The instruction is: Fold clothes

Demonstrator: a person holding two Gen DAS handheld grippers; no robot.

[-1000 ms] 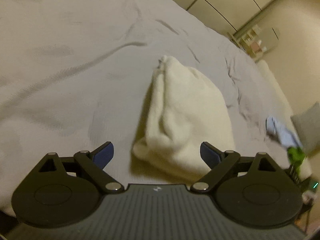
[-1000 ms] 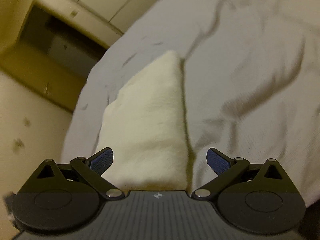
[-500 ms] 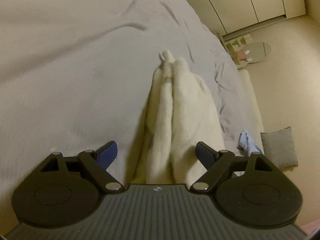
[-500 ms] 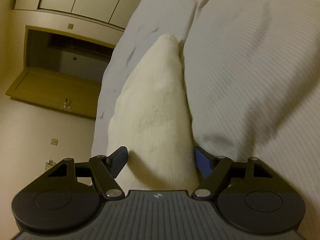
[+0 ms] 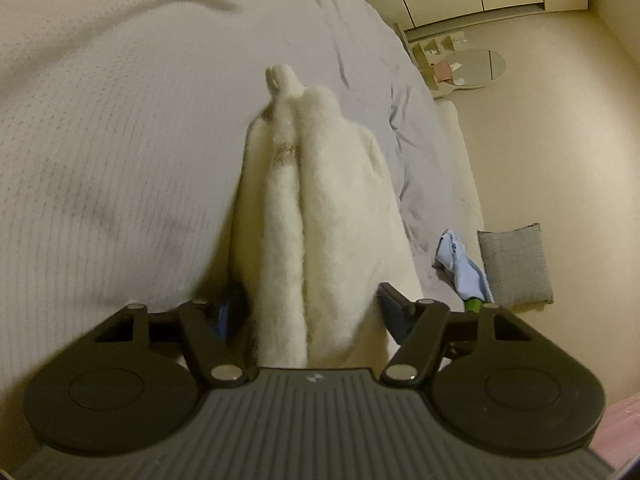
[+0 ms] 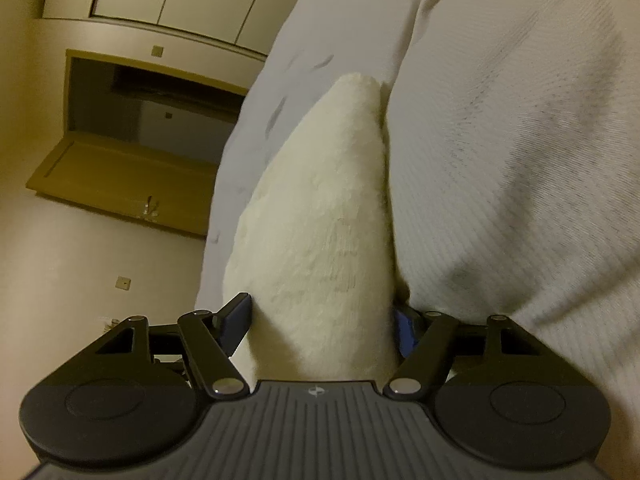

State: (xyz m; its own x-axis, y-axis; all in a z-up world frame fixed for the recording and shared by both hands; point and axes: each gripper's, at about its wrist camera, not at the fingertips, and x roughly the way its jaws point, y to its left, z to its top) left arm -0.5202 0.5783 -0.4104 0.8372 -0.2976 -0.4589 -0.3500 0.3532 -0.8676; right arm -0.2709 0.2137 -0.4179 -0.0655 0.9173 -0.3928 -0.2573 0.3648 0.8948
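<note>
A folded cream fleece garment (image 5: 320,200) lies in thick rolls on the grey bedspread (image 5: 120,140), running away from me in the left wrist view. My left gripper (image 5: 308,308) straddles its near end. The jaws are closing, and the blue pads touch the fleece on both sides. In the right wrist view the same garment (image 6: 320,220) tapers to a point near the bed's edge. My right gripper (image 6: 322,320) is closing on its near end, with the pads pressed into the pile and the right pad half hidden by fabric. The bedspread (image 6: 500,160) fills the right side.
A light blue cloth (image 5: 460,264) and a grey cushion (image 5: 516,264) lie on the floor past the bed's right edge. A round mirror (image 5: 472,68) stands farther off beside wardrobe doors. A wooden wall recess (image 6: 132,140) shows left of the bed.
Both grippers have dropped low and moved in over the garment's ends. Their jaws have narrowed from wide open until the pads meet the fleece. The garment now looks bunched into upright rolls.
</note>
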